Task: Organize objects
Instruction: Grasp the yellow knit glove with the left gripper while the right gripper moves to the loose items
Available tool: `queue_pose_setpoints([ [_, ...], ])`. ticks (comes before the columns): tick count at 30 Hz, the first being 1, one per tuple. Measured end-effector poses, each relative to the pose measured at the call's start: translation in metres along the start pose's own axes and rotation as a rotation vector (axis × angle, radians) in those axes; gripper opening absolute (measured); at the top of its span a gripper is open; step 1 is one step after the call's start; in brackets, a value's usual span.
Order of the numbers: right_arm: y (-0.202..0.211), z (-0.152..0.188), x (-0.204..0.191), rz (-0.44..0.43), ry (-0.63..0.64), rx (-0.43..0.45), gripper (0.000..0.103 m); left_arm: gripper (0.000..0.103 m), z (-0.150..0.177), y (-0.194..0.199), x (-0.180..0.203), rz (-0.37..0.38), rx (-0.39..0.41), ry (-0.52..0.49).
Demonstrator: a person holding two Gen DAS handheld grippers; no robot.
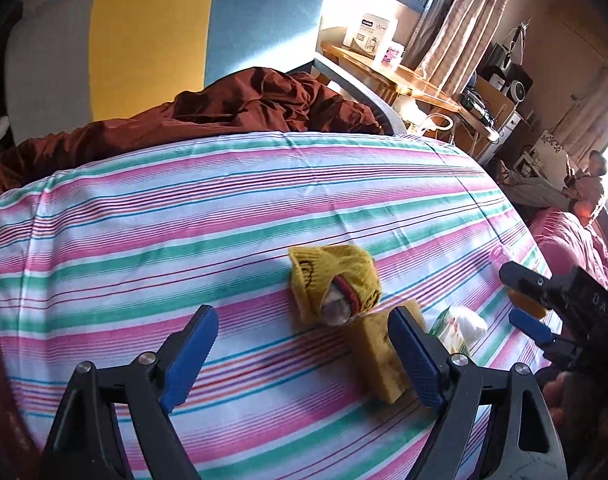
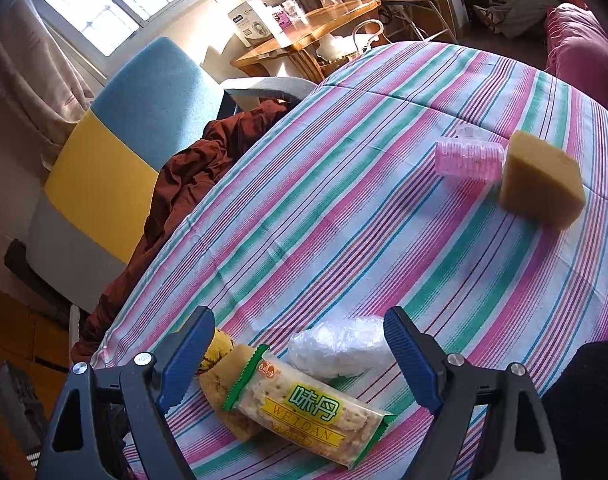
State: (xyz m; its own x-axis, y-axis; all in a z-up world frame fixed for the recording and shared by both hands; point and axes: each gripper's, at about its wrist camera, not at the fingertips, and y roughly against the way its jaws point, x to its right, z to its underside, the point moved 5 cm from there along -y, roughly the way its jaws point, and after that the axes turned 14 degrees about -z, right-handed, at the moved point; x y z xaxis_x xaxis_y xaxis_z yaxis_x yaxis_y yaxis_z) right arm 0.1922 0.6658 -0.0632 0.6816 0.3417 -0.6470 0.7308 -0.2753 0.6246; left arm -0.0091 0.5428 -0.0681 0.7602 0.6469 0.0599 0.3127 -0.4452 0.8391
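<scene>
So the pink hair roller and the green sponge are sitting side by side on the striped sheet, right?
Not quite: the sponge is yellowish tan, not green. The right wrist view shows it beside the pink hair roller on the striped sheet.

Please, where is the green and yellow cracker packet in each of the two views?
Left wrist view: the cracker packet is at the lower right, and only its green-edged end shows.
Right wrist view: it is at the bottom centre, in full view on the striped sheet.
Shared landmark: the crumpled white plastic bag lies right beside it.
</scene>
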Motion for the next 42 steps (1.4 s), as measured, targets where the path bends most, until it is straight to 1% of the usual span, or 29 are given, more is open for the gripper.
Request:
queue_pose_setpoints([
  [1,0.0,-0.001,0.0,-0.004,-0.003,0.002,0.088,0.088,-0.005,-0.007,0.004,0.002,-0.005,0.004],
  [3,-0.001,-0.001,0.0,-0.011,-0.007,0.001,0.088,0.093,-0.015,-0.019,0.013,0.001,-0.008,-0.003],
  [7,-0.005,0.0,-0.002,-0.011,0.0,-0.01,0.088,0.093,-0.027,-0.044,0.028,0.009,-0.054,-0.006],
  [10,-0.007,0.001,-0.004,-0.012,0.008,-0.018,0.088,0.093,-0.03,-0.063,0.035,-0.005,-0.079,-0.013],
  [11,-0.007,0.001,-0.004,-0.009,0.011,-0.02,0.088,0.093,-0.029,-0.069,0.037,0.002,-0.091,-0.014],
  [13,-0.008,0.001,-0.004,-0.009,0.009,-0.026,0.088,0.093,-0.025,-0.08,0.041,-0.002,-0.109,-0.023],
  [14,-0.009,0.001,-0.004,-0.01,0.01,-0.03,0.088,0.09,-0.022,-0.086,0.042,-0.004,-0.12,-0.026],
  [15,-0.01,0.002,-0.004,-0.007,0.013,-0.034,0.088,0.085,-0.018,-0.092,0.042,-0.001,-0.133,-0.031],
  [16,-0.011,0.002,-0.004,-0.005,0.014,-0.037,0.088,0.082,-0.017,-0.091,0.042,-0.013,-0.104,-0.043],
  [17,-0.011,0.002,-0.004,-0.003,0.014,-0.038,0.088,0.074,-0.016,-0.089,0.042,-0.021,-0.074,-0.061],
  [18,-0.011,0.002,-0.004,-0.001,0.016,-0.038,0.088,0.066,-0.014,-0.087,0.042,-0.014,-0.069,-0.076],
  [19,-0.011,0.002,-0.004,0.002,0.018,-0.038,0.088,0.063,-0.013,-0.085,0.04,-0.007,-0.057,-0.084],
  [21,-0.011,0.002,-0.003,0.009,0.017,-0.037,0.088,0.054,-0.011,-0.081,0.034,0.006,-0.052,-0.084],
  [24,-0.013,0.002,-0.001,0.014,0.011,-0.044,0.088,0.051,-0.006,-0.074,0.019,-0.022,-0.035,-0.075],
  [28,-0.013,0.002,0.0,0.011,0.001,-0.053,0.088,0.05,0.008,-0.06,-0.015,-0.067,-0.017,-0.045],
  [31,-0.013,0.003,0.002,0.001,-0.015,-0.061,0.088,0.05,0.027,-0.046,-0.041,-0.089,-0.007,-0.015],
  [34,-0.017,0.007,0.001,-0.021,-0.029,-0.092,0.088,0.05,0.05,-0.029,-0.064,-0.106,-0.002,0.024],
  [40,-0.03,0.017,-0.005,-0.047,-0.016,-0.169,0.088,0.049,0.097,0.004,-0.087,-0.123,0.017,0.046],
  [42,-0.034,0.021,-0.008,-0.028,0.008,-0.188,0.088,0.049,0.108,0.013,-0.091,-0.127,0.021,0.054],
])
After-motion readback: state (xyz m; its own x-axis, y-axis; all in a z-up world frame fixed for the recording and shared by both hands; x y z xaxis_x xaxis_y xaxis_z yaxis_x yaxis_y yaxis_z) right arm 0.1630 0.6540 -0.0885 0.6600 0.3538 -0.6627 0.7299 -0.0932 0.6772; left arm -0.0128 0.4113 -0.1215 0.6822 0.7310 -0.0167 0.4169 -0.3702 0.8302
